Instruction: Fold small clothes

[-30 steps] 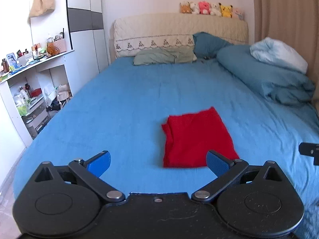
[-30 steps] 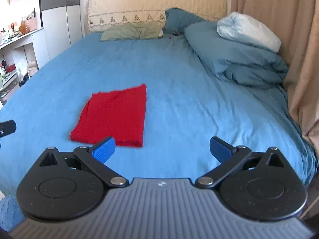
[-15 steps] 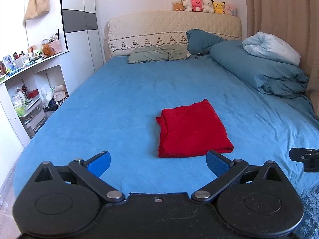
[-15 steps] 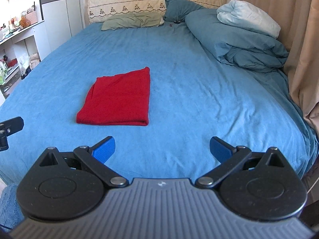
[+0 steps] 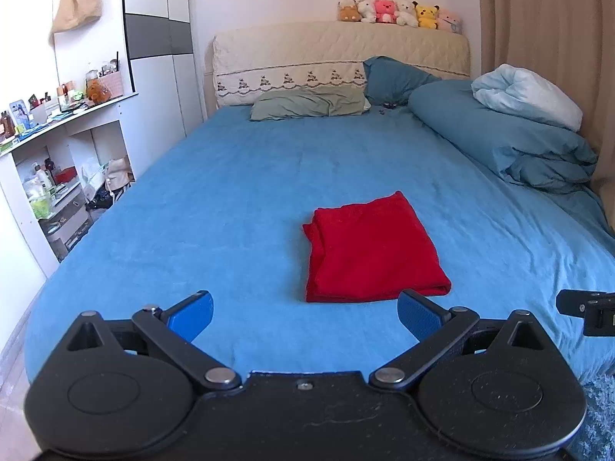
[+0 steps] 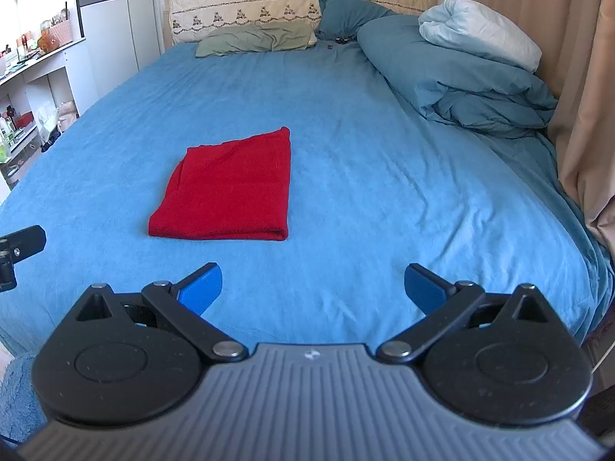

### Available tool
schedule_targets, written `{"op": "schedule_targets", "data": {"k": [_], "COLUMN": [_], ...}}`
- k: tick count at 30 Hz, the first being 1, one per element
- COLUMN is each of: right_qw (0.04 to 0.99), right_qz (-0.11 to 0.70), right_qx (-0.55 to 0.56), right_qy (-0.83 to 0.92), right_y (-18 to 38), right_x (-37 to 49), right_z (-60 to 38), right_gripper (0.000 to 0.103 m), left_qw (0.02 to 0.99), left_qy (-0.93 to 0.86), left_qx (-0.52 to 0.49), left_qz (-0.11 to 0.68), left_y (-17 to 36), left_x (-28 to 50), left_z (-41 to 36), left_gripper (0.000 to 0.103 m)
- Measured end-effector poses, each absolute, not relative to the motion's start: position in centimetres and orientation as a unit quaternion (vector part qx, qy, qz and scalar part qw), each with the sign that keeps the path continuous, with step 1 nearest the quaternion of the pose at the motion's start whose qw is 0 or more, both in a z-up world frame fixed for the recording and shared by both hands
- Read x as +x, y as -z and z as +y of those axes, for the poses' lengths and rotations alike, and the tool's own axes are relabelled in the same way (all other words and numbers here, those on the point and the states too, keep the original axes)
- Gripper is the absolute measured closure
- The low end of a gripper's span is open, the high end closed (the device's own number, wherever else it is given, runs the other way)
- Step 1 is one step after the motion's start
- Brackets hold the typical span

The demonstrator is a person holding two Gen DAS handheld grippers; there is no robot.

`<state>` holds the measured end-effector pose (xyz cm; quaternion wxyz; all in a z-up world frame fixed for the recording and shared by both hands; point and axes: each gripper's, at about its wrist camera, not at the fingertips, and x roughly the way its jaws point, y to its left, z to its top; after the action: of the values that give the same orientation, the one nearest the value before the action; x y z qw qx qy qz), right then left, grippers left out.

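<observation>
Red knit cloth (image 5: 371,247), folded into a flat rectangle, lies near the middle of the blue bed sheet (image 5: 230,207), its long axis running from the foot of the bed toward the headboard (image 5: 342,53), the bunched layered edge on its left side and a smooth fold along the near end. At nine o'clock in the left view stand white shelves (image 5: 57,146) crowded with bottles; their labels are too small to read. The left gripper (image 5: 305,313) hovers at six o'clock, its blue pads spread wide, holding nothing, just short of the cloth. The right gripper (image 6: 313,286) hangs likewise splayed and empty, the cloth (image 6: 230,188) at its eleven o'clock. A small pale logo marks its grey ribbed body; unreadable. At two o'clock lies a heaped blue duvet (image 6: 461,77).
</observation>
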<state>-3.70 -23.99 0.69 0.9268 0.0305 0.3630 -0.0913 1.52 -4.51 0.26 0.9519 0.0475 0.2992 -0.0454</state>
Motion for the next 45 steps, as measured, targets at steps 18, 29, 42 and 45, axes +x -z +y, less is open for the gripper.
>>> {"op": "schedule_targets", "data": {"k": [18,29,42,45], "right_qw": [0.926,0.926,0.926,0.926], "right_qz": [0.366,0.366,0.366,0.366], "right_qx": [0.032,0.031,0.029,0.029], "right_qy": [0.088,0.084,0.084,0.084], "right_y": [-0.71,-0.95,-1.04,-1.03], "right_x": [-3.71,-3.59,-3.56,-3.56], "right_z": [-24.08,-24.09,-23.61,-23.63], "right_gripper": [0.0,0.0,0.0,0.0], "left_qw": [0.953,0.952,0.954,0.954], "left_qy": [0.041,0.04,0.032,0.035], "left_qx": [0.046,0.045,0.045,0.049], "left_qz": [0.298,0.299,0.295,0.294], "left_y": [-0.41,-0.55,-0.63,-0.65], "left_x": [1.29,1.23,1.06,1.12], "left_z": [-4.41,-4.4,-4.49,-4.52], "left_gripper": [0.0,0.0,0.0,0.0]}}
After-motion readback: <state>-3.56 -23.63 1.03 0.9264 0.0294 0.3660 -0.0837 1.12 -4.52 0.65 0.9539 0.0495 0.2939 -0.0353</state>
